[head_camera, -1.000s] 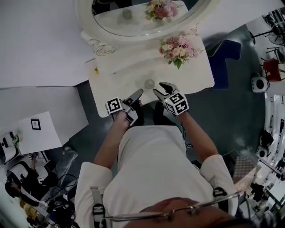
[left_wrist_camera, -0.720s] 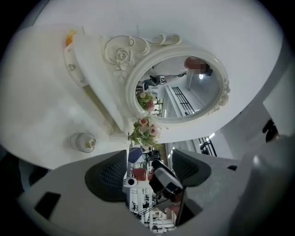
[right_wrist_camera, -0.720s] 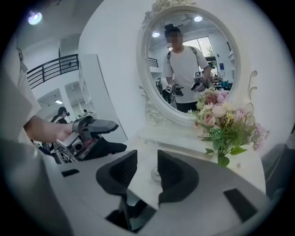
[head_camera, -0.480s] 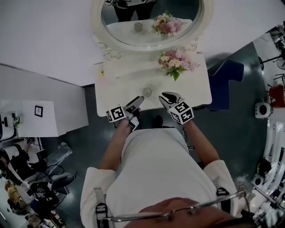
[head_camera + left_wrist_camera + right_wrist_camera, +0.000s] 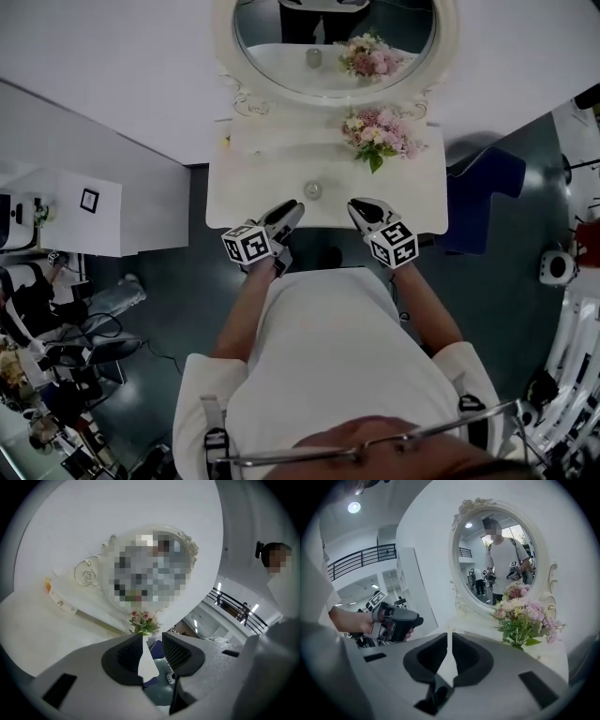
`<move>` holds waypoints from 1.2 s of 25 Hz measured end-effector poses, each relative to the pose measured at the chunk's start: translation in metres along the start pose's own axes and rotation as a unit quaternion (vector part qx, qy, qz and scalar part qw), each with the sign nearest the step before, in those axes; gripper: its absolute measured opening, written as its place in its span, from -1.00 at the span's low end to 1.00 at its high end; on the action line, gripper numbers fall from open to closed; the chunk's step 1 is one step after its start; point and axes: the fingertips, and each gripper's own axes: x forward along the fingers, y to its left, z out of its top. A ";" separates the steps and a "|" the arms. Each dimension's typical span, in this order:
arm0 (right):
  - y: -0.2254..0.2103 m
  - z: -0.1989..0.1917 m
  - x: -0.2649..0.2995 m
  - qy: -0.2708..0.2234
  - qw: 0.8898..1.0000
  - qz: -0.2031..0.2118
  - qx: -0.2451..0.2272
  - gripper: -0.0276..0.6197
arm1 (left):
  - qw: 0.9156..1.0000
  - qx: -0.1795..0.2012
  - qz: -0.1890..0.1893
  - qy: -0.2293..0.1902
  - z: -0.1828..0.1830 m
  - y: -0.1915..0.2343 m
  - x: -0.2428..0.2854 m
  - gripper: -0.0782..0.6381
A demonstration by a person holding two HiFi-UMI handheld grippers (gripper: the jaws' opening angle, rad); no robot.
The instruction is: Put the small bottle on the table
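Sitting on the white counter [image 5: 272, 178], the small bottle [image 5: 313, 190] is just beyond both grippers; left gripper [image 5: 291, 208] jaws, just closing, stand slightly spread and empty, right gripper [image 5: 359, 205] jaws have closed almost together, empty

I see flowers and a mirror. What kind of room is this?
Probably a staged dressing corner inside a lab or studio: white vanity table, oval mirror, flowers, with cluttered equipment nearby.
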 end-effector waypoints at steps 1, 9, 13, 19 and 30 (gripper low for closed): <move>0.000 0.000 -0.002 -0.002 1.000 0.002 -0.003 -0.80 | 1.000 0.011 0.003 -0.003 0.000 -0.004 -0.002 -0.44; 0.010 0.021 -0.007 -0.024 0.999 -0.010 -0.033 -0.82 | 0.995 0.101 0.021 -0.007 0.016 -0.017 -0.023 -0.67; 0.016 0.025 -0.006 -0.025 0.998 -0.013 -0.049 -0.85 | 0.992 0.125 0.022 -0.010 0.029 -0.018 -0.029 -0.77; 0.011 0.036 -0.008 -0.047 0.997 -0.037 -0.046 -0.89 | 0.990 0.143 0.006 0.001 0.034 -0.017 -0.032 -0.77; 0.014 0.063 -0.001 -0.082 0.995 -0.045 -0.043 -0.90 | 0.988 0.156 -0.004 0.009 0.046 -0.010 -0.032 -0.77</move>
